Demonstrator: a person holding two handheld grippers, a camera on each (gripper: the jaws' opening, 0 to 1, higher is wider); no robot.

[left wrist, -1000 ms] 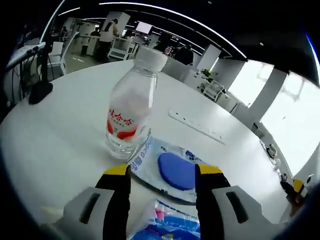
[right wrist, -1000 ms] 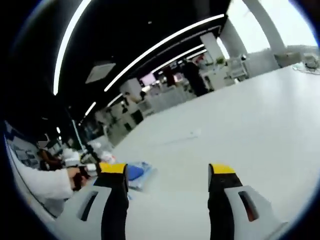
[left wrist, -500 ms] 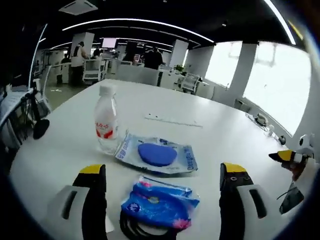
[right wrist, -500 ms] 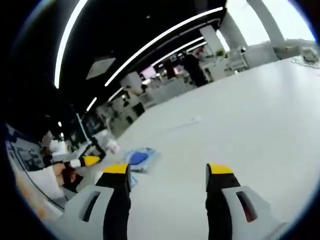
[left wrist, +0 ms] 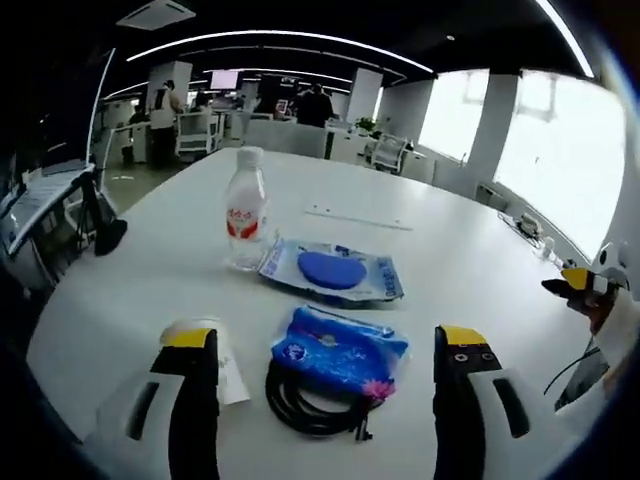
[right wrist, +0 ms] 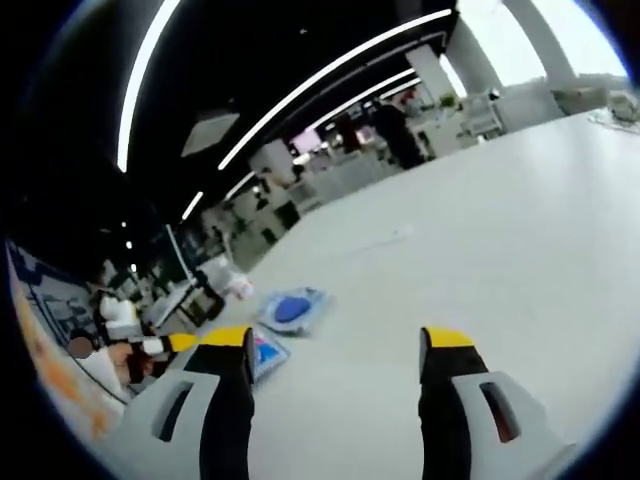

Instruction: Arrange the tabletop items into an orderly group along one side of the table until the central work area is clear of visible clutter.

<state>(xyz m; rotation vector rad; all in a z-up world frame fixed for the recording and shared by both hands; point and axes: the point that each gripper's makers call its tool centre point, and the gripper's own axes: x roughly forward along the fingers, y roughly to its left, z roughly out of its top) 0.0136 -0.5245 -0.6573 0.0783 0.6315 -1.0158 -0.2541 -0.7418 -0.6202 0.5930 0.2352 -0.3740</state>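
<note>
Holding our left gripper [left wrist: 315,345] released and empty, we see, left to right ahead of its jaws, a white card [left wrist: 228,368], the water bottle [left wrist: 246,212], a black cable coil [left wrist: 308,402] under a blue tissue pack [left wrist: 340,354], and the blue-disc pouch [left wrist: 333,271] beyond. Our right gripper [right wrist: 335,345] hovers released over the table [right wrist: 480,260]. We judge a careless reach could topple the bottle or snag the cable.

Right gripper [right wrist: 337,345] jaws apart and empty, white table [right wrist: 480,250], blue-disc packet [right wrist: 293,310] beyond them
</note>
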